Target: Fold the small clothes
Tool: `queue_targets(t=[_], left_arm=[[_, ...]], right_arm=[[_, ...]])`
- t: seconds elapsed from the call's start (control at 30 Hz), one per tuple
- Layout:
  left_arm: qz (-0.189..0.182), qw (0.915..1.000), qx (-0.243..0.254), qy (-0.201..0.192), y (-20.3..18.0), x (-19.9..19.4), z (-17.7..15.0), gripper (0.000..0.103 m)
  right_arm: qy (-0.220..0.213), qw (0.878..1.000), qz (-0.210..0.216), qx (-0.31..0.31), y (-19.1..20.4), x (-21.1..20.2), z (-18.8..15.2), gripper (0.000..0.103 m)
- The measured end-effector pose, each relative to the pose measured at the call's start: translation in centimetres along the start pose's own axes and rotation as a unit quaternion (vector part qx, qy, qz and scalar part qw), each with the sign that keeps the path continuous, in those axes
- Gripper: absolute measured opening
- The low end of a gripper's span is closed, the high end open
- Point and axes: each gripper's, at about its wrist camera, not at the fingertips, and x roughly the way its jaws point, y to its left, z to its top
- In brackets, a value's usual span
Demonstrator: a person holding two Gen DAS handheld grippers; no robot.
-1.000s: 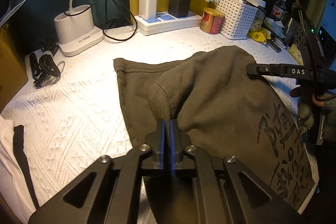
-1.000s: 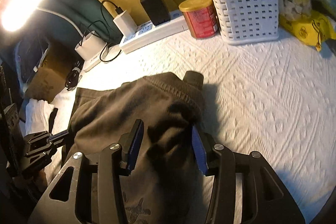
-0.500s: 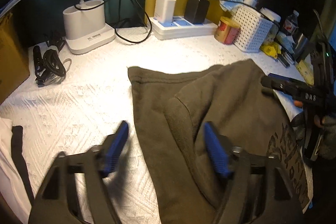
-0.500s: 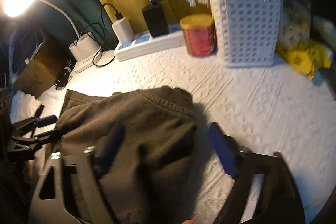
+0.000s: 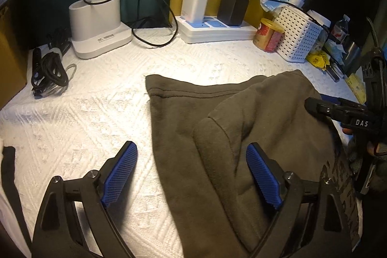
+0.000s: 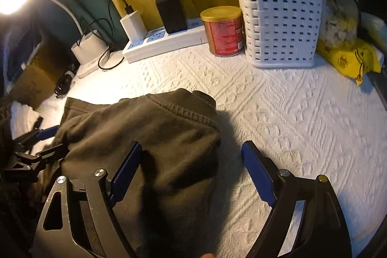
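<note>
A dark olive-grey garment with black print lies on the white textured cover, its upper layer folded over the lower one. My left gripper hovers over its near left edge. The jaws are opening; cloth lies below and between the blue pads, which do not press on it. My right gripper stands open over the garment's right folded corner, gripping nothing. Each gripper also shows in the other's view: the right gripper at the right edge, the left gripper at the left edge.
Along the back stand a white lamp base, a power strip with chargers, a red tin and a white basket. A cable bundle lies at the left, a yellow bag at the right.
Both grippers have opened and let go of the garment's folded layer, which now rests on the lower layer. The left gripper has drawn back a little.
</note>
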Motion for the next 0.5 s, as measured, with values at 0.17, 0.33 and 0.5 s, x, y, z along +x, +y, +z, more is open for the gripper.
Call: queue_targets(t=[0.17, 0.33, 0.5], left_arm=[[-0.029, 0.9995, 0.002, -0.009, -0.8, 0.1, -0.1, 0.091], [-0.044, 0.9984, 0.035, -0.001, -2.8, 0.6, 0.0, 0.090], [-0.056, 0.9964, 0.064, 0.007, -4.8, 1.0, 0.0, 0.084]], right_arm=[[0.000, 1.000, 0.001, -0.026, 1.8, 0.4, -0.4, 0.086], [0.004, 0.999, -0.004, -0.052, 2.9, 0.9, -0.4, 0.083], [0.001, 0.998, 0.003, -0.061, 3.0, 1.0, -0.4, 0.058]])
